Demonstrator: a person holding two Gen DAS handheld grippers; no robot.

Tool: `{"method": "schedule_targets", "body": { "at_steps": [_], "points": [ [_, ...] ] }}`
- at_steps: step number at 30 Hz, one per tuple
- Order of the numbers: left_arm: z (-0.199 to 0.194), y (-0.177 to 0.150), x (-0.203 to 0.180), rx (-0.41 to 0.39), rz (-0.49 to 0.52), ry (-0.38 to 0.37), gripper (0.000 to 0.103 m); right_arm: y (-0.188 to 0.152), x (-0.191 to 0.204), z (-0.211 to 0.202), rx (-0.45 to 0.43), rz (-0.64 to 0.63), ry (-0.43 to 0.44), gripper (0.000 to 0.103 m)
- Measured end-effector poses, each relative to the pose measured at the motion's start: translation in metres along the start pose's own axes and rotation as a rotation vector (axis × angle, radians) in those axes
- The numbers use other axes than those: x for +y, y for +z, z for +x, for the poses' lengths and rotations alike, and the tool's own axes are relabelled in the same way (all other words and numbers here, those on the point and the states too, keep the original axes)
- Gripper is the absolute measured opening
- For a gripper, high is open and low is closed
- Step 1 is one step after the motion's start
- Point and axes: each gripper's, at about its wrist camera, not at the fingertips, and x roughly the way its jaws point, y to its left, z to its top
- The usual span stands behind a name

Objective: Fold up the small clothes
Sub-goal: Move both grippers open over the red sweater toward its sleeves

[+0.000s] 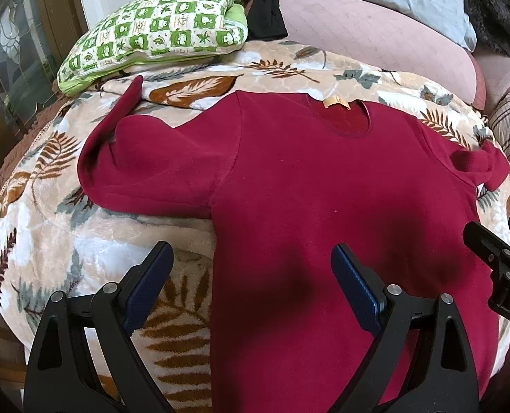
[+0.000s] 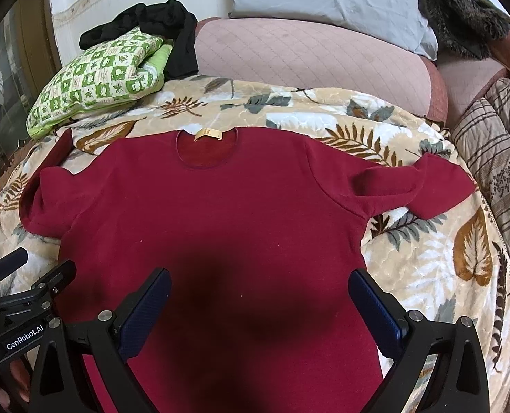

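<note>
1. The red top (image 2: 213, 227) lies spread flat, front up, on the leaf-patterned blanket (image 2: 427, 275) that covers the bed, its neckline and tan label (image 2: 208, 134) pointing away from the person.
2. No fold has been made yet, as far as I can see: the body is smooth and open, and both sleeves stick out to the sides. The left sleeve (image 1: 151, 168) is bunched and doubled over itself with its cuff trailing up toward the green checked cushion (image 1: 151, 34); the right sleeve (image 2: 423, 186) is crumpled near the blanket's edge.
3. Everything is therefore still to do: I would guess the sleeves go in first, then the body gets folded.
4. The left gripper (image 1: 251, 272) hangs over the lower left edge of the top, one finger above the blanket and one above the cloth, spread wide and holding nothing.
5. The right gripper (image 2: 260, 299) hovers over the lower middle of the top, fingers likewise wide apart and empty, its shadow dark on the cloth.
6. The two grippers sit close, side by side, both aimed at the neckline.
7. A black garment (image 2: 165, 34) lies heaped behind the cushion, away from the work.
</note>
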Motion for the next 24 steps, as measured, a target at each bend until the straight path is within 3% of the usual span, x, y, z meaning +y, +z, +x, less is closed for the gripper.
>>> {"method": "schedule_targets", "body": {
  "at_steps": [24],
  "points": [
    [0.017,0.008,0.009,0.014,-0.015,0.029,0.093,0.009,0.007,0.023,0.013,0.003,0.034,0.102]
  ]
}}
